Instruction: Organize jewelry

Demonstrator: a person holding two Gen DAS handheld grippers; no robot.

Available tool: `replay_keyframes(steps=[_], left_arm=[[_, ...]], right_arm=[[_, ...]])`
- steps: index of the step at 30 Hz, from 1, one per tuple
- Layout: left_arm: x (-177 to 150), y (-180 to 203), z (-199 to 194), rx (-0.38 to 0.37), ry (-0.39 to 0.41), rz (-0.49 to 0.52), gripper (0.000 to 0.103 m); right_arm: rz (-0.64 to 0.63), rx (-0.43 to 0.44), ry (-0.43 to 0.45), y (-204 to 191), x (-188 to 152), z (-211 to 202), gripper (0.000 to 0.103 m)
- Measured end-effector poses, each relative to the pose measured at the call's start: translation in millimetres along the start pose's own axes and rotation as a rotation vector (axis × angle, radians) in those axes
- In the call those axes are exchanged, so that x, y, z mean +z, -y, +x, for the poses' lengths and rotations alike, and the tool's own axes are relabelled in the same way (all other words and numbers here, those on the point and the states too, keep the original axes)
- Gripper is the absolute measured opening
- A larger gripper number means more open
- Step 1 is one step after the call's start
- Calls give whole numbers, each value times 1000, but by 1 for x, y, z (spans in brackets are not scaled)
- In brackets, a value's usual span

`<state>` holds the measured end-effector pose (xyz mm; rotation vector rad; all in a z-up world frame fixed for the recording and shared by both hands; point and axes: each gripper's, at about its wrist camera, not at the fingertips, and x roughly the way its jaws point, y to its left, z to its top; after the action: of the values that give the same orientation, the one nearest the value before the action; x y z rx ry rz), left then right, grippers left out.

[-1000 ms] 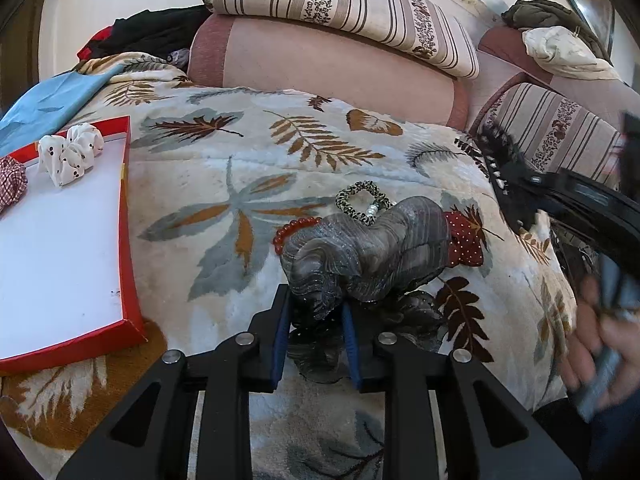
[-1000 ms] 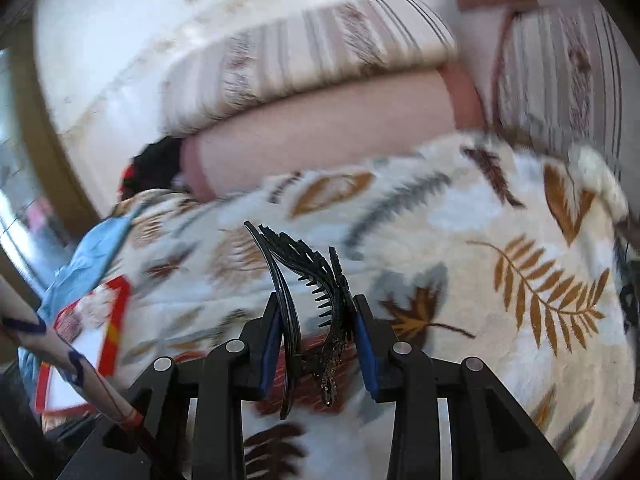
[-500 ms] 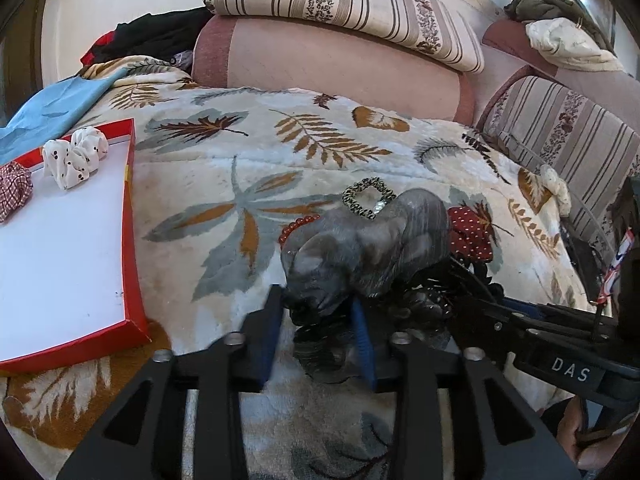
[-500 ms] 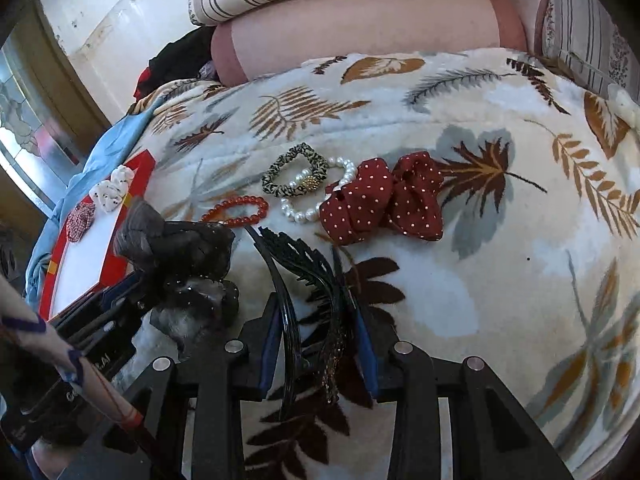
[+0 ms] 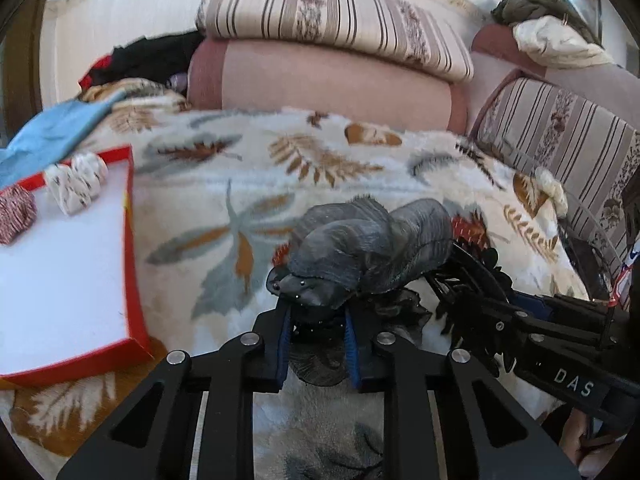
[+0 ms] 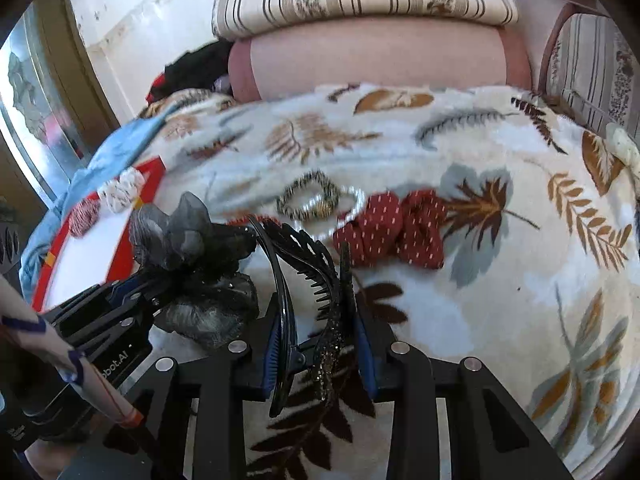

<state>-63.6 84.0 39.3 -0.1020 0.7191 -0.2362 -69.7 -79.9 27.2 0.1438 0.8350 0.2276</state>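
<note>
Bed w/ leaf-print blanket (image 6: 500, 280), striped cushions (image 5: 336, 36) at back. Red tray (image 5: 132, 240) on the left holds two scrunchies. Left claw (image 5: 318, 332) closing on grey scrunchie (image 5: 368, 248); right claw (image 6: 316, 344) clamped on black hair clip (image 6: 304, 264). Pearl bracelet (image 6: 340, 216) and red scrunchie (image 6: 392, 232) lie on blanket. "DAS" readable on right claw.

A grey gauzy hair bow (image 5: 372, 248) sits lifted off the leaf-print blanket; a black toothed claw clip (image 6: 308, 280) stands upright — beyond it, red dotted scrunchie (image 6: 392, 232), pearl bracelet (image 6: 344, 216).
</note>
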Motion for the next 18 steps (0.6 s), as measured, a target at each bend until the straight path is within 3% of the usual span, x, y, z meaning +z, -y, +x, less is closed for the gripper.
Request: replay_keyframes(steps=[4, 18], left_arm=[[3, -2, -7, 19, 42, -3, 21], [2, -2, -3, 65, 20, 4, 22]], right_arm=[[13, 13, 33, 2, 3, -7, 35], [-19, 26, 51, -5, 3, -8, 35]])
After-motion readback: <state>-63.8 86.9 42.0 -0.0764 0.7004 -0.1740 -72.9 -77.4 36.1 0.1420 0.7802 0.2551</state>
